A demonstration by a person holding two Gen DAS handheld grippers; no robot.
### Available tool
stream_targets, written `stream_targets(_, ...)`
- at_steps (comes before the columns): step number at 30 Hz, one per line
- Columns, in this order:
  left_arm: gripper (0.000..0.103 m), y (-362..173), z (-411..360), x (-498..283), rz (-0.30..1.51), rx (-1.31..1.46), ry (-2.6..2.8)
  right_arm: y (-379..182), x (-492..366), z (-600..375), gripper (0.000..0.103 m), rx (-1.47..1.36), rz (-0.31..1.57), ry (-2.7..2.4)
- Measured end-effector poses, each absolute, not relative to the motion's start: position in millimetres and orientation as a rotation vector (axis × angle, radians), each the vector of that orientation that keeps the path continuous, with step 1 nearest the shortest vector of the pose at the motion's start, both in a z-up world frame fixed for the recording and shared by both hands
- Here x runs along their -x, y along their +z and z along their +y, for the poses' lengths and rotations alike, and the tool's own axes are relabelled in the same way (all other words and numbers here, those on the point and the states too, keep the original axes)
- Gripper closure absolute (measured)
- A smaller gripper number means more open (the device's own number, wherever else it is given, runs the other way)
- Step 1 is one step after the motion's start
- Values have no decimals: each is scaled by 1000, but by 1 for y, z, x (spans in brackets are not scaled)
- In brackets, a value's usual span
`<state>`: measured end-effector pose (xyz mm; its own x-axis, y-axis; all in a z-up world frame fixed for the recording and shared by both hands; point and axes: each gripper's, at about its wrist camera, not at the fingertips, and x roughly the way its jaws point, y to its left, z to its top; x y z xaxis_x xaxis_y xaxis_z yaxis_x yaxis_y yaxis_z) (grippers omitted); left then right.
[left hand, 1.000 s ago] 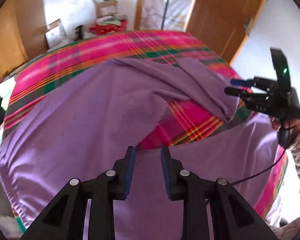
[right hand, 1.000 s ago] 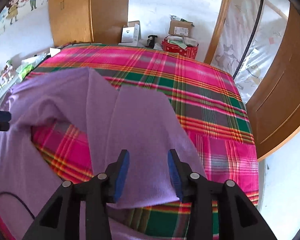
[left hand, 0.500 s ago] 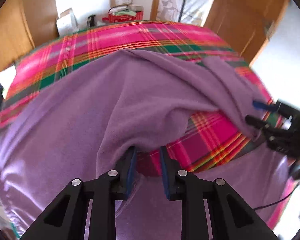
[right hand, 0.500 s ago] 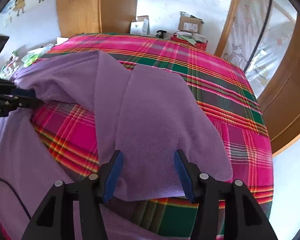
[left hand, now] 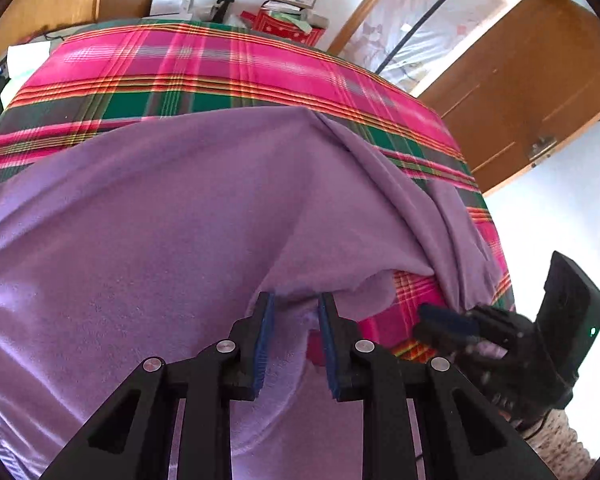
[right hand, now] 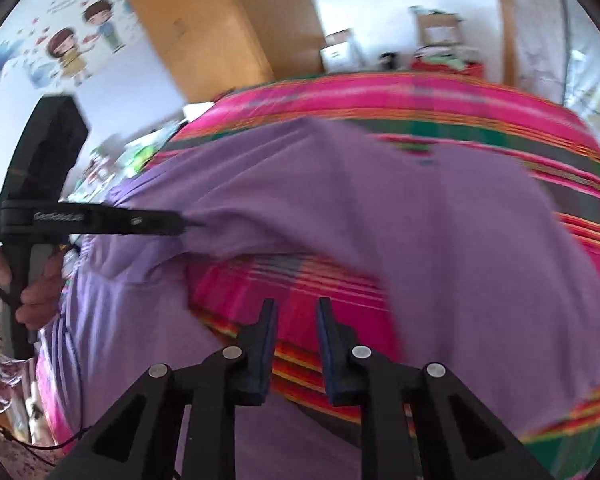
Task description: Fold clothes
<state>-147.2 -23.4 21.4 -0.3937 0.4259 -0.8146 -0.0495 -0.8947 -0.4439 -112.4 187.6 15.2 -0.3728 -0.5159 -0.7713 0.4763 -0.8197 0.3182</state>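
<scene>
On the plaid bed (left hand: 228,60) the soft, limp purple garment (left hand: 148,216) lies half folded, its folded edge between the left hand-held gripper (left hand: 294,308) (seemingly unpinched), while the right hand-held gripper (right hand: 296,312), jaws just narrowed, holds nothing.

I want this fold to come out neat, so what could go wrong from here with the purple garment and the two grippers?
1. The left gripper sits at the folded edge of the purple garment with a gap between its pads, so the edge may slip free.
2. The right gripper, whose jaws have just been closing, has only the plaid bedspread between them; it may pinch bedspread instead of garment.
3. A ridge of bunched cloth could get folded in as a crease.
</scene>
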Motion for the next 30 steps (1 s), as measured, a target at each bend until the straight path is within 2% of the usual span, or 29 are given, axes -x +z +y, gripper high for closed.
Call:
stream_targets(1, 79, 20, -27, 148, -539, 1533, 2343, 14, 113, 178, 68, -1247, -33, -2192)
stream_targets(3, 79, 18, -35, 153, -614, 1529, 2322, 13, 115, 161, 61, -1215, 20, -2193)
stream_targets(6, 79, 18, -41, 155, -622, 1529, 2361, 12, 122, 146, 59, -1205, 39, -2193)
stream_targets(11, 79, 8, -57, 161, -738, 1556, 2336, 8, 129, 124, 58, -1177, 10, -2125)
stream_targets(13, 80, 5, -62, 162, -768, 1550, 2322, 6, 132, 115, 55, -1166, -6, -2095)
stream_targets(22, 79, 0, -66, 165, -796, 1523, 2289, 16, 149, 117, 55, -1115, -250, -1931)
stream_targets(23, 79, 0, -68, 165, -797, 1522, 2287, 13, 152, 121, 56, -1134, -302, -1886)
stream_targets(26, 79, -1, -68, 166, -796, 1520, 2283, 13, 157, 132, 72, -1157, -400, -1808)
stream_targets(28, 79, -3, -69, 167, -808, 1516, 2277, 13, 163, 143, 89, -1171, -497, -1767)
stream_targets(30, 79, -3, -73, 166, -815, 1514, 2272, 12, 168, 150, 92, -1181, -579, -1722)
